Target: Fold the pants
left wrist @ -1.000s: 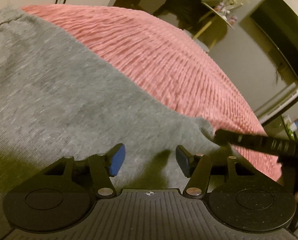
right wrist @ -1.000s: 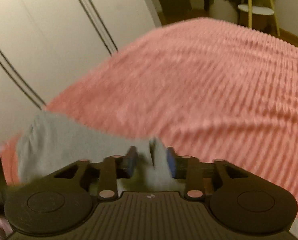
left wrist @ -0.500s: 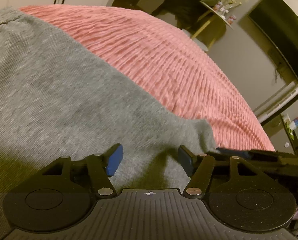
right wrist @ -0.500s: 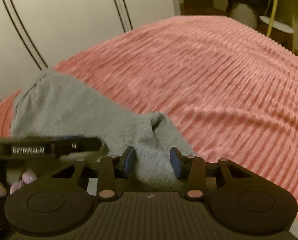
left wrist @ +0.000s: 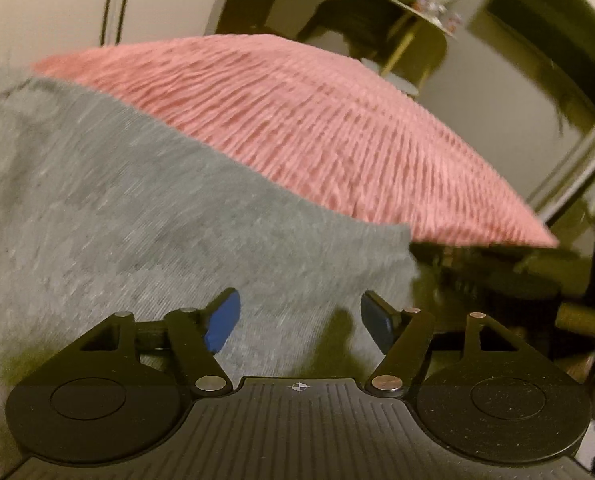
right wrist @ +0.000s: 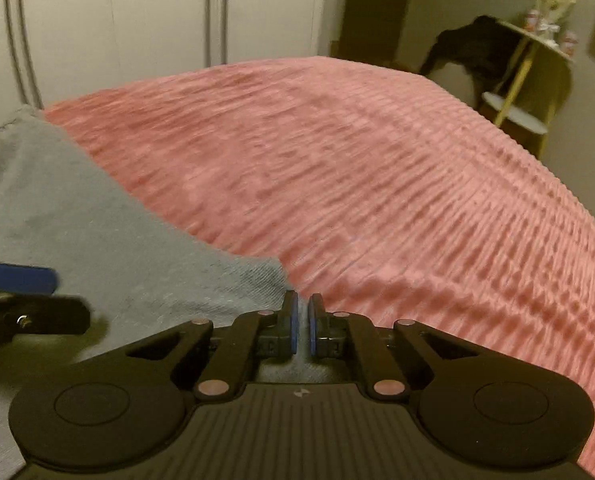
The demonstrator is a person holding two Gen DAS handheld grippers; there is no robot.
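Grey pants (left wrist: 137, 220) lie flat on a pink ribbed bedspread (left wrist: 337, 128). My left gripper (left wrist: 299, 322) is open, its blue pads spread over the near hem of the pants. My right gripper (right wrist: 301, 326) is shut on the right corner of the grey pants (right wrist: 97, 232), with cloth pinched between the pads. The left gripper's blue pad also shows at the left edge of the right wrist view (right wrist: 15, 280). The right gripper is a dark blurred shape at the right of the left wrist view (left wrist: 497, 276).
The pink bedspread (right wrist: 377, 180) covers the bed ahead and to the right. White wardrobe doors (right wrist: 137, 20) stand behind it. A yellow-legged shelf (right wrist: 529, 64) with a dark garment stands at the far right. A dark TV (left wrist: 557, 36) hangs on the wall.
My right gripper has closed from open onto the corner of the pants. My left gripper stays open over the hem. Both views have shifted slightly.
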